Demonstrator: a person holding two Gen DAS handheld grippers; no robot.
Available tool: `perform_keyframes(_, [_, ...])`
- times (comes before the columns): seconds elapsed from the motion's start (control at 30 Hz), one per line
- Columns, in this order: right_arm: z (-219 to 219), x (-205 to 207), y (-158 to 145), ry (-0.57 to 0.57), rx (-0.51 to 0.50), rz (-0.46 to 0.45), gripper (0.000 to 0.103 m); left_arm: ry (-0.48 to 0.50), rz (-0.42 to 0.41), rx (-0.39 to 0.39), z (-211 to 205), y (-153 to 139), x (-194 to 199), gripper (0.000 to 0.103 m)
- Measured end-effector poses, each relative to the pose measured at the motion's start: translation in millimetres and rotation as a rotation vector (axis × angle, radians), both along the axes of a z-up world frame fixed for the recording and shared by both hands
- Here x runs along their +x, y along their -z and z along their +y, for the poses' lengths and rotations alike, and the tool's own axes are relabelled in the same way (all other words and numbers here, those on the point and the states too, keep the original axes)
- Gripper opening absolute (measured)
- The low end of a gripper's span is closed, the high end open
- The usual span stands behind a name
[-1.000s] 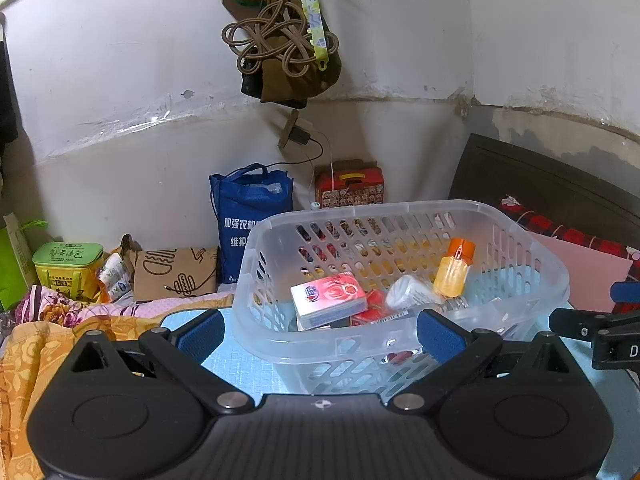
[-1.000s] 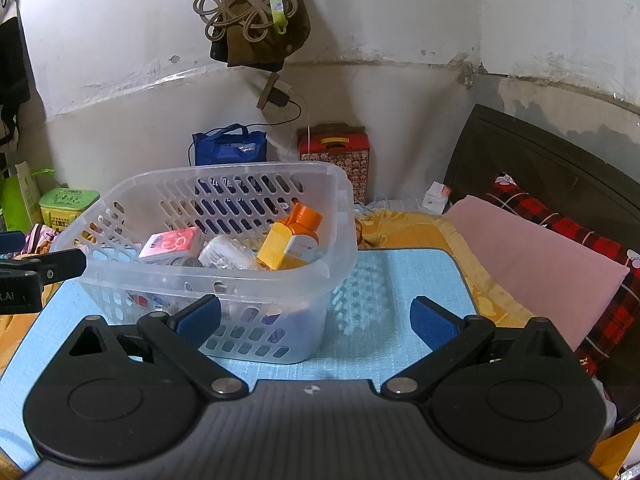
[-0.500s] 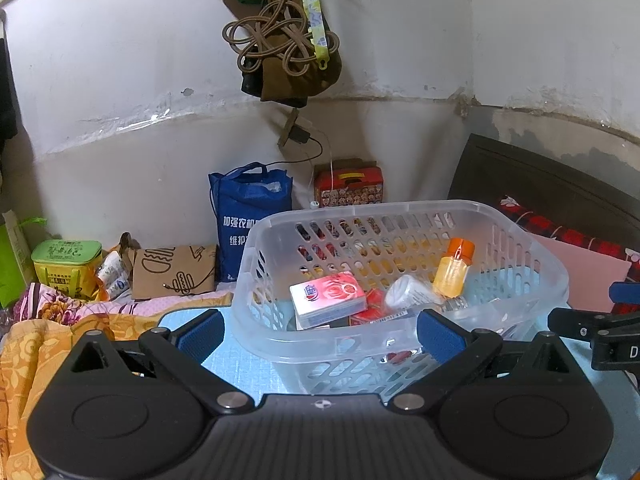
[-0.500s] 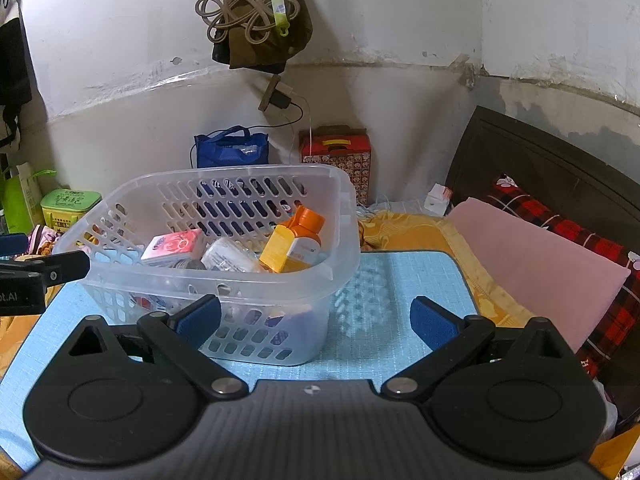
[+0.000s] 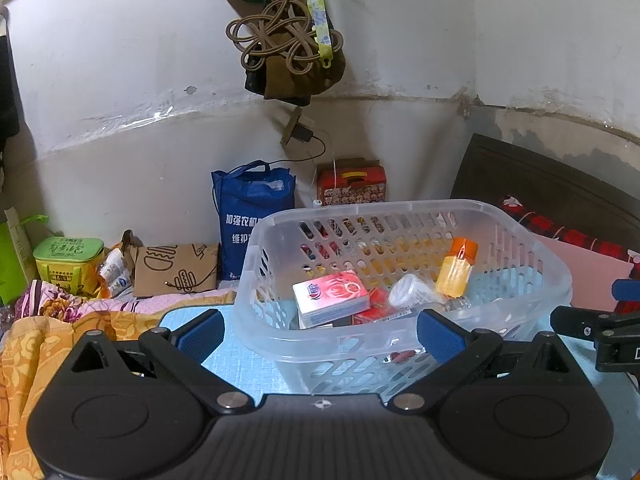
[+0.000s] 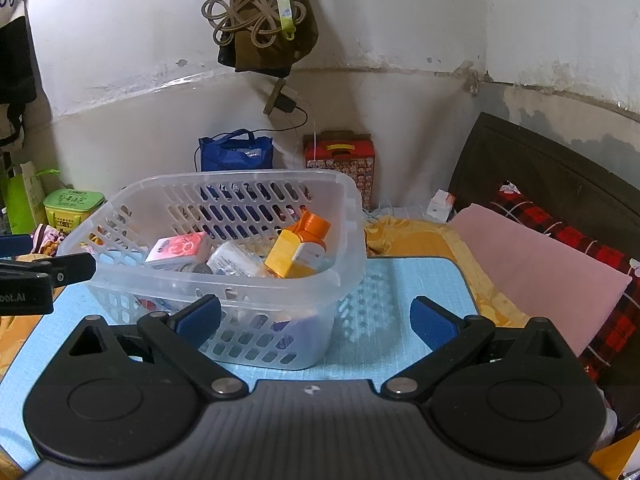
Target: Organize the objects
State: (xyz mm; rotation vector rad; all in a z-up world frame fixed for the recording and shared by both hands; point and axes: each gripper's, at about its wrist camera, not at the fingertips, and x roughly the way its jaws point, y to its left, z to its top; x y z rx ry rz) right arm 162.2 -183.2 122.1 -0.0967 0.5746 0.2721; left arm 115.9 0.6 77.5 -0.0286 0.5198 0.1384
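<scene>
A clear plastic basket stands on a light blue mat. Inside lie a red-and-white tissue pack, an orange-capped yellow bottle, a white wrapped item and red packets. My left gripper is open just before the basket's near wall, empty. My right gripper is open at the basket's near right corner, empty. Each gripper's arm shows at the edge of the other view.
Against the wall stand a blue bag, a red patterned box, a green tin and a brown paper bag. Pink and red plaid bedding lies right. Orange cloth lies left. A cord bundle hangs above.
Both views have shifted only slightly; the basket and its contents stay put and both grippers remain open.
</scene>
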Motion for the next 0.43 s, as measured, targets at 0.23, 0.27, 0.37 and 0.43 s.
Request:
perform_keyframes(0.23, [1.1,-1.1,-1.9,-0.013,-0.001,-0.008,0.103,0.002,0.001,0.015,-2.2,0.7,0.0,0.103])
perform_keyframes(0.27, [1.4,-1.9,-2.3,-0.016,-0.002,-0.010,0.103,0.003,-0.001,0.014,-2.3,0.7,-0.3,0.103])
perform_keyframes(0.37, [1.8,-3.7,-3.4,-0.025,-0.004,-0.019,0.103,0.003,-0.007,0.005,-1.4,0.1,-1.2,0.103])
perform_keyframes(0.43, [1.3,-4.3,-3.6,-0.030,-0.003,-0.023,0.103,-0.002,-0.009,0.008,-1.1,0.1,-1.2,0.103])
